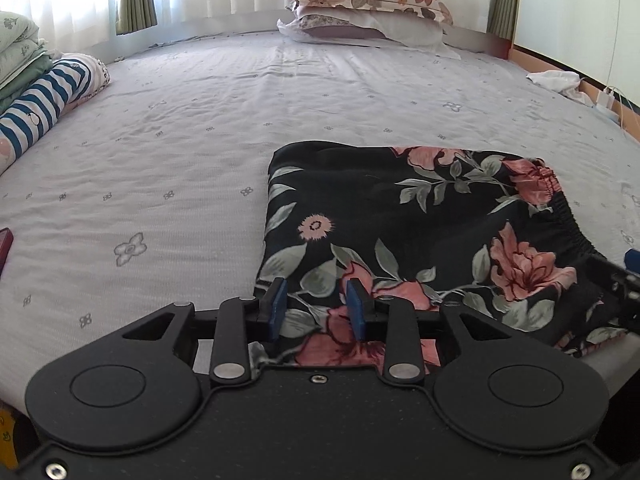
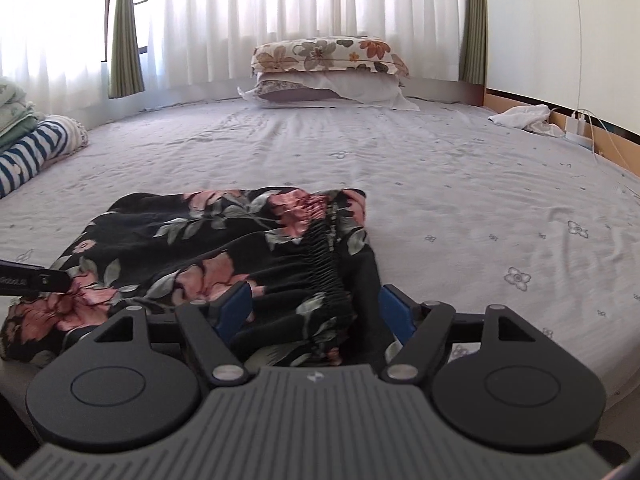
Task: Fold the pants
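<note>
Black pants [image 1: 400,220] with pink flowers and grey leaves lie folded in a compact block near the front edge of the bed [image 1: 160,140]. My left gripper [image 1: 316,308] hovers over their near left corner, blue pads apart, with fabric showing in the gap and nothing pinched. In the right wrist view the pants [image 2: 180,240] show their gathered elastic waistband [image 2: 324,252]. It runs between the widely spread pads of my right gripper [image 2: 316,312], which is open. The left gripper's tip [image 2: 32,280] pokes in from the left edge over the fabric.
Stacked pillows [image 1: 368,8] sit at the far end before white curtains. Striped and green folded bedding [image 1: 44,92] lies along the left side. A crumpled white cloth [image 1: 556,80] and a charger with cables [image 1: 604,98] are at the right edge. A dark red object [image 1: 4,240] shows at far left.
</note>
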Motion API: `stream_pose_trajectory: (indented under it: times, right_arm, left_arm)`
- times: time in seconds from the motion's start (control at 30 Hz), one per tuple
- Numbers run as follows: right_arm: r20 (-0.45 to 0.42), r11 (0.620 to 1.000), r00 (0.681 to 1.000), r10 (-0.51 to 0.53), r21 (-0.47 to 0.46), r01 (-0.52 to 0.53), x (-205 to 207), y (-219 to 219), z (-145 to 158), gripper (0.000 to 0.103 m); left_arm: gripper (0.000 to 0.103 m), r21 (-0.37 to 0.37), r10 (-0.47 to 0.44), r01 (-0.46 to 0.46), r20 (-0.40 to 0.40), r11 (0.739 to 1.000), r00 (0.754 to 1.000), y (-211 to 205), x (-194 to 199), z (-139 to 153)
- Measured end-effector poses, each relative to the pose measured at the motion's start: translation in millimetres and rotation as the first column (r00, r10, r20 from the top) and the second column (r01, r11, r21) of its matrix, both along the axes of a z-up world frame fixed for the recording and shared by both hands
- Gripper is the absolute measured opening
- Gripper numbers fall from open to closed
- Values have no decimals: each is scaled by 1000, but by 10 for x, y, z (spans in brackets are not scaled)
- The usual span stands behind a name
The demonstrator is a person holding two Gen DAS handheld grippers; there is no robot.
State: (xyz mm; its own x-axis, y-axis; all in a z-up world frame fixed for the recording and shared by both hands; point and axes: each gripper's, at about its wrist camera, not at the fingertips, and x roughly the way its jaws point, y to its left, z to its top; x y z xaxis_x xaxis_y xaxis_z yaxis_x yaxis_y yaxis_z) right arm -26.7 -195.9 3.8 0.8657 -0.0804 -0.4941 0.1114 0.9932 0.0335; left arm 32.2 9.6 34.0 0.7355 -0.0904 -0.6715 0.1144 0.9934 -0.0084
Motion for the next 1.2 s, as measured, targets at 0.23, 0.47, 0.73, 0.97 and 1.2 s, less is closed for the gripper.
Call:
stream_pose_trajectory:
  times: [0.23,0.47,0.73,0.97,1.2]
  right_arm:
    - [-12,1000,1000,24,3,-24,-176,161,-31,84]
    - [1,998,999,36,44,-36,-63,-92,91,92]
    - [-63,984,998,17,180,-6,881,-794,131,95]
    - [-89,972,990,109,219,-87,1468,-898,-133,103]
    - [-157,960,974,162,254,-118,1797,-894,-370,103]
  left_arm:
    - [46,0,-3,3,4,1000,1000,-63,-269,66]
    - [70,1,-2,2,71,1000,998,137,-103,313]
    - [85,-145,107,-110,-31,983,994,619,999,356]
    - [85,-185,81,-104,-127,977,989,570,1648,-13]
    - [79,-211,35,-59,-119,976,992,452,1971,-281]
